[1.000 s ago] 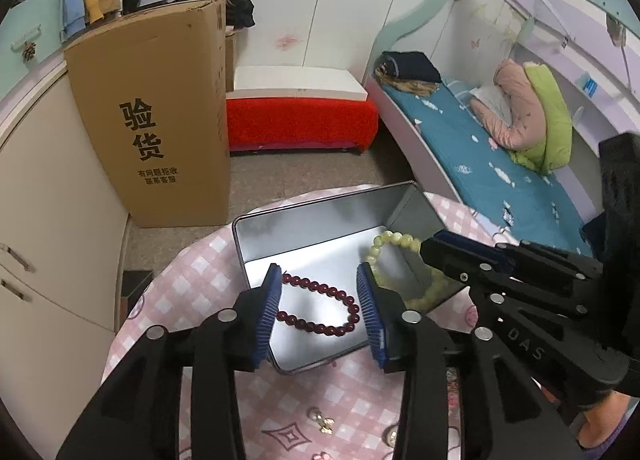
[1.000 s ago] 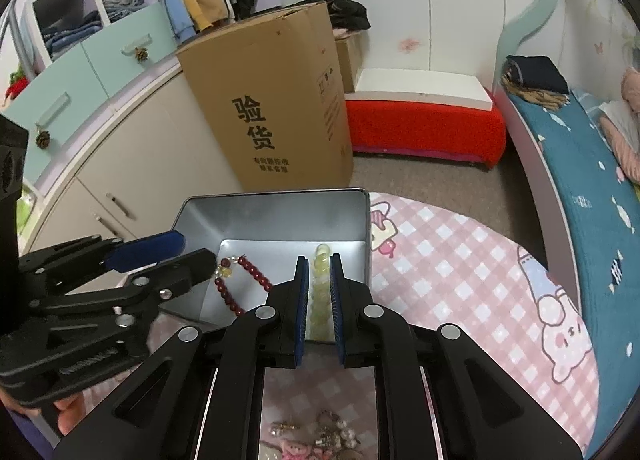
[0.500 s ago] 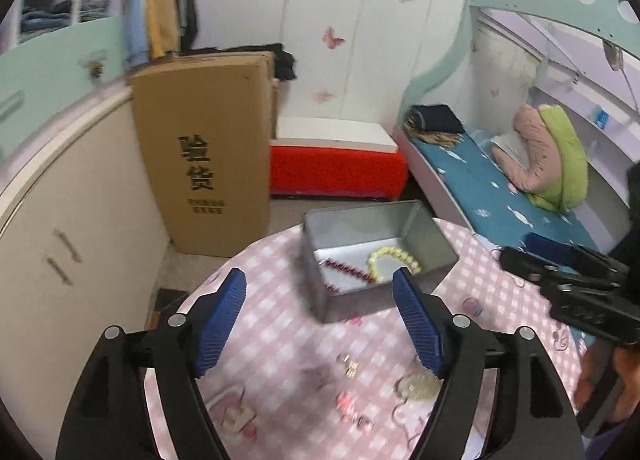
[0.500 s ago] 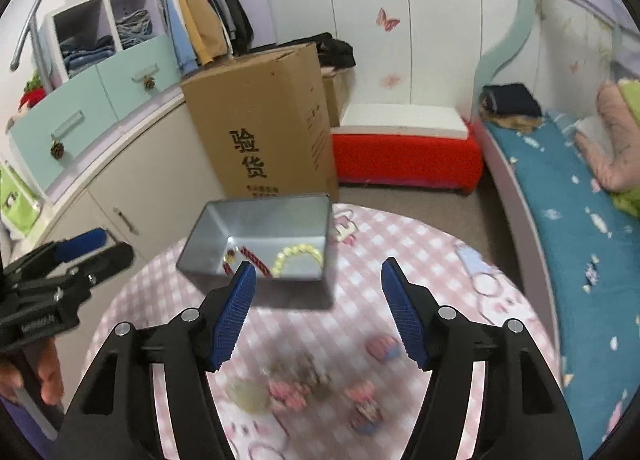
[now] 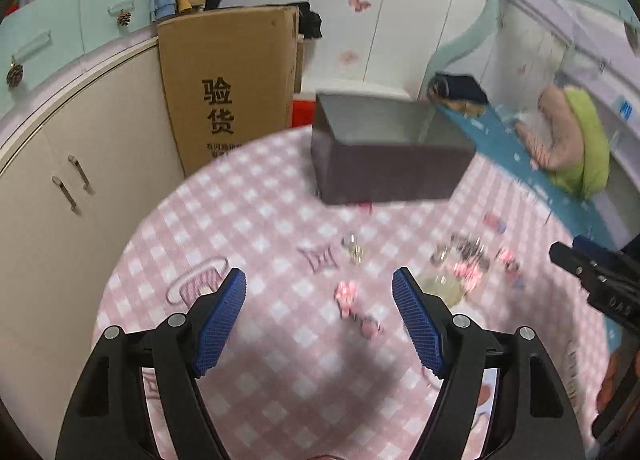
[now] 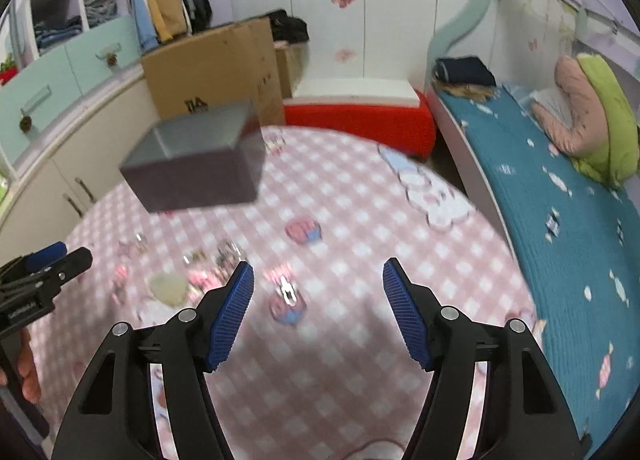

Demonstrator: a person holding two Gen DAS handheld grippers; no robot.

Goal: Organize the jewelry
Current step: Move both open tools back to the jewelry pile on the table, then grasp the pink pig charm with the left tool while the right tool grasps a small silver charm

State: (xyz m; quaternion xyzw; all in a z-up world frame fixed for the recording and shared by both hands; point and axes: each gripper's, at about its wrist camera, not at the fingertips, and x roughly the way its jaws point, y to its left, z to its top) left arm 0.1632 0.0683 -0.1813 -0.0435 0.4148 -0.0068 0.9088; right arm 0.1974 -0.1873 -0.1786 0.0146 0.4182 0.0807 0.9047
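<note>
Left wrist view: the left gripper (image 5: 319,292) hangs over the pink checked tablecloth (image 5: 256,227) with its jaws wide and nothing between them. They finished widening a moment back and now hold that spread. Just ahead of the gap and slightly toward the right jaw lies a small pink trinket (image 5: 347,294). Beyond the right jaw sits a blurred cluster of small jewelry (image 5: 460,264), and well ahead stands the grey metal tin (image 5: 384,155).

In the right wrist view the right gripper (image 6: 318,280) is likewise spread wide and empty, its jaws having just swung apart from nearly closed. A small pink-and-white charm (image 6: 287,294) lies between them, nearer the left jaw and untouched.

These pieces look light, small and hard, likely to skate on the cloth and slip out of a loose pinch. I would take each across its widest part, pads low to the cloth. Motion blur hides finer detail.
</note>
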